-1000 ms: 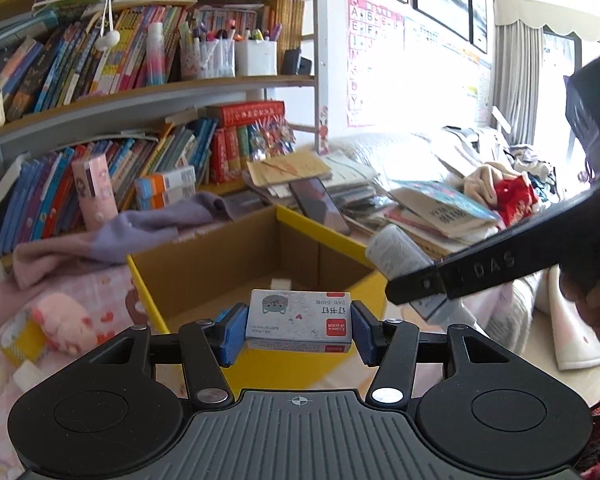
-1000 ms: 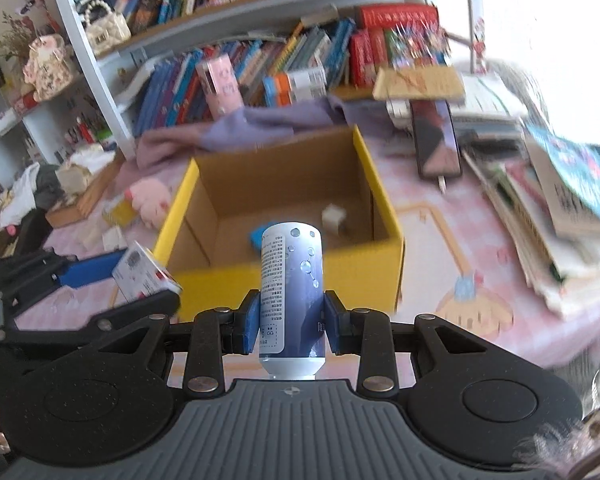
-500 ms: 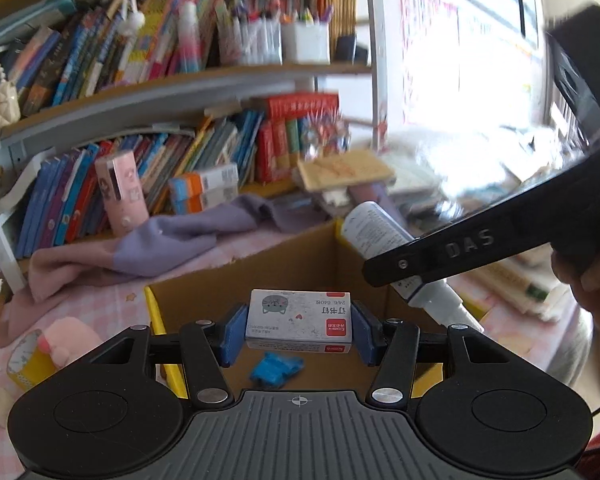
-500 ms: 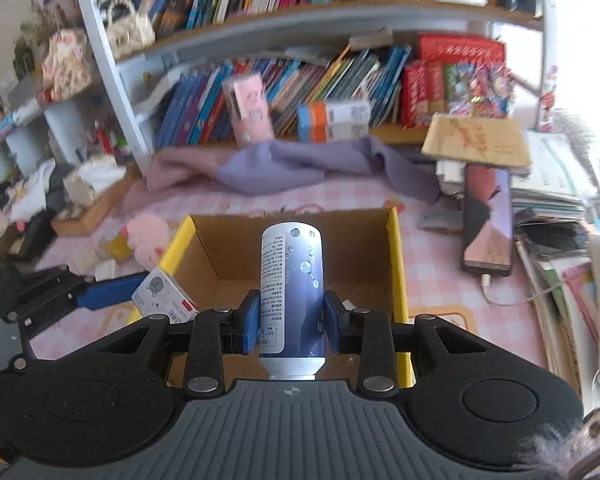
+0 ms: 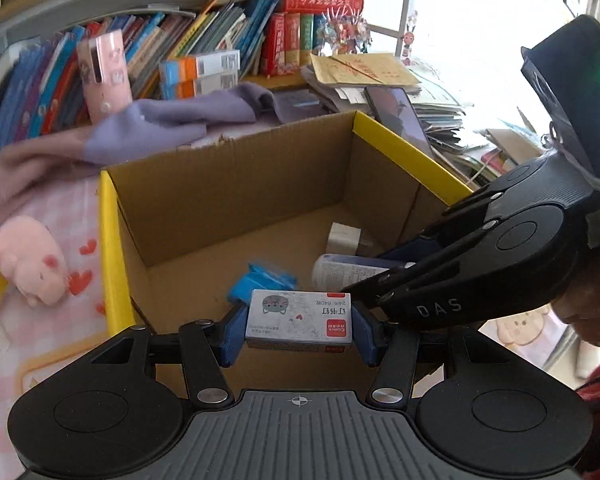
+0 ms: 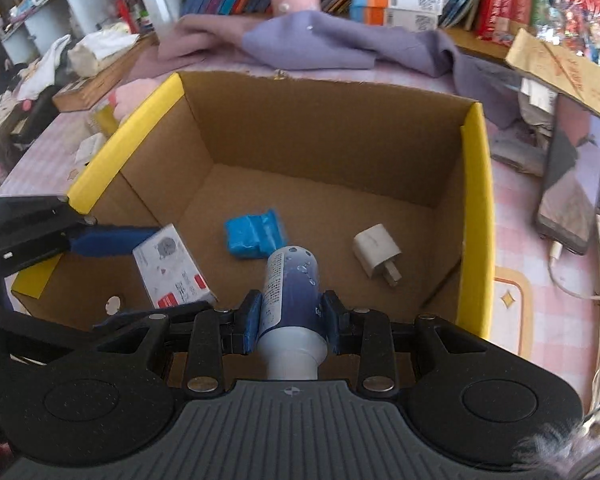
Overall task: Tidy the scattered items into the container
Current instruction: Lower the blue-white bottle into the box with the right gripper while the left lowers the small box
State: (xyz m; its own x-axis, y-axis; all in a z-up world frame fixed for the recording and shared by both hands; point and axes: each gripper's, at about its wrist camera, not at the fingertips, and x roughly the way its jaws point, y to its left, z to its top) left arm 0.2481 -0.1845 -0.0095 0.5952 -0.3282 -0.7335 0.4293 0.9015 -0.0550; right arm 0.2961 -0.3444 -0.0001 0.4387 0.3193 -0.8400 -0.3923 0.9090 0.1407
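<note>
Change: both grippers now inside the mouth of the cardboard box (image 5: 228,184), where a second ago both hung short of its near wall; box floor now fills both views.
Left gripper (image 5: 299,330): blue pads clenched on the ends of the staple box (image 5: 299,320), held level above the box floor at 6 o'clock in the left view.
Right gripper (image 6: 290,316): clamped around the blue-and-white bottle (image 6: 290,292), cap end toward the camera, base pointing down into the box.
Contents: blue eraser-like block (image 6: 254,234) near mid-floor, white charger plug (image 6: 376,250) at 3 o'clock of it, both lying loose and apart.
Edges: yellow-taped rims (image 6: 476,216) on both side walls; bare cardboard floor open toward 12 o'clock, behind block and plug.
Left view only: pink plush pig (image 5: 30,260) on the checked cloth at 9 o'clock outside the box; right gripper crossing in from 3 o'clock, bottle just beside the staple box.
Right view only: phone (image 6: 572,184) at 3 o'clock outside the box; left gripper's finger entering from 9 o'clock.
</note>
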